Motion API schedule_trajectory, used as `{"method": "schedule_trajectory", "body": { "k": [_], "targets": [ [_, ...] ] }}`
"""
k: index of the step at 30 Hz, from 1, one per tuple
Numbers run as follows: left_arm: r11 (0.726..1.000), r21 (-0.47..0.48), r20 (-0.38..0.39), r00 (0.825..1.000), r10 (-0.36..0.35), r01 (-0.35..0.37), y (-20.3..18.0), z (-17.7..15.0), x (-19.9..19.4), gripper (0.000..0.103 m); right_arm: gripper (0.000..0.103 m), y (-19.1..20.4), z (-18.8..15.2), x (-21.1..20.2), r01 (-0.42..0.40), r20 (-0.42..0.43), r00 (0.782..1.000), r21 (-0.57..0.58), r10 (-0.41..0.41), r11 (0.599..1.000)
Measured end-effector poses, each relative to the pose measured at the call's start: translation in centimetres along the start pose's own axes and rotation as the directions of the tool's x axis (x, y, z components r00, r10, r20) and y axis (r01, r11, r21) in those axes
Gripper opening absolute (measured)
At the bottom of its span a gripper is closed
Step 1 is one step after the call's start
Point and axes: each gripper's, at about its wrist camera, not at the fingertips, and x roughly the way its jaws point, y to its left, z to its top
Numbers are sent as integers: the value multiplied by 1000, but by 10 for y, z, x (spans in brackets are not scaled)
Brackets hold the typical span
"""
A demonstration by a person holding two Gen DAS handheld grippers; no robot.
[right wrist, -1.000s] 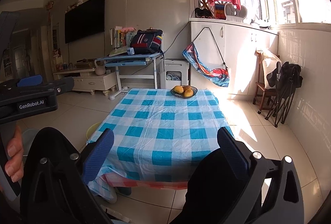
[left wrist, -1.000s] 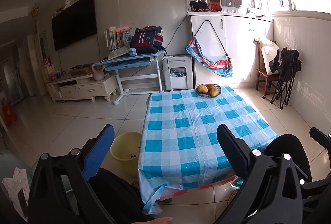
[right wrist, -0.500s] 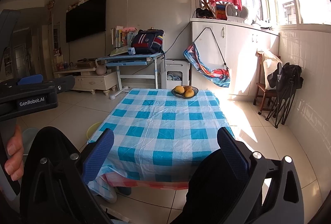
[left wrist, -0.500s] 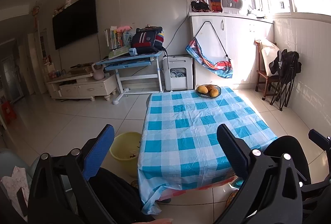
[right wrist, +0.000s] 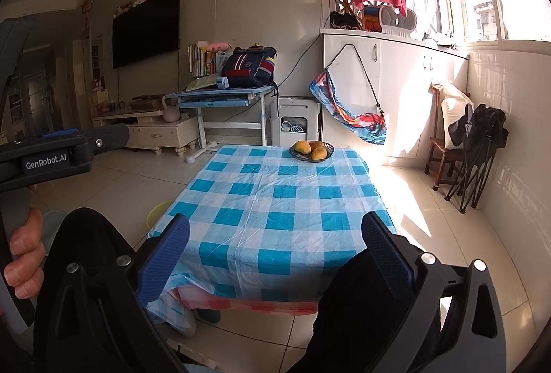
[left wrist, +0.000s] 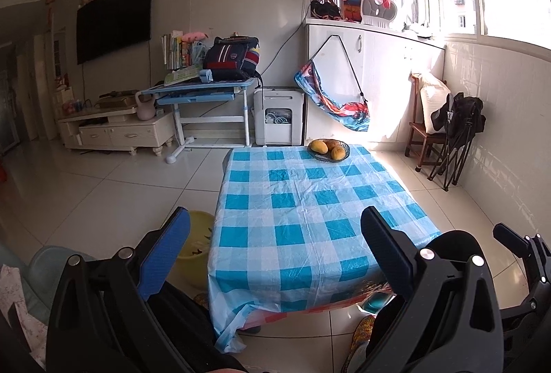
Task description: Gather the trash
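Note:
A low table with a blue and white checked cloth (left wrist: 310, 208) (right wrist: 275, 201) stands ahead in both views. At its far end sits a dark bowl of yellow fruit (left wrist: 329, 150) (right wrist: 311, 150). A yellow bin (left wrist: 196, 245) with dark scraps inside stands on the floor left of the table; only its rim (right wrist: 156, 213) shows in the right wrist view. My left gripper (left wrist: 275, 256) is open and empty, held before the table's near edge. My right gripper (right wrist: 275, 256) is open and empty too. No loose trash shows on the cloth.
A hand (right wrist: 26, 266) holds the left gripper's body at the right wrist view's left edge. Beyond the table stand a blue desk with a backpack (left wrist: 206, 87), a white appliance (left wrist: 279, 118) and a TV cabinet (left wrist: 117, 132). A chair with bags (left wrist: 444, 128) stands at the right wall.
Both views have crept slightly left and up; the table sits a little lower and more to the right in the frames. Both grippers stay open.

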Motion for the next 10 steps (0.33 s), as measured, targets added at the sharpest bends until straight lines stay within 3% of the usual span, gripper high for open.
{"method": "schedule_trajectory", "body": {
  "k": [10],
  "targets": [
    [998,38,-8,999,40,-40,-9,0,2,96,96,2,1,2,-10,-8,1000,-12,10,1000]
  ]
}}
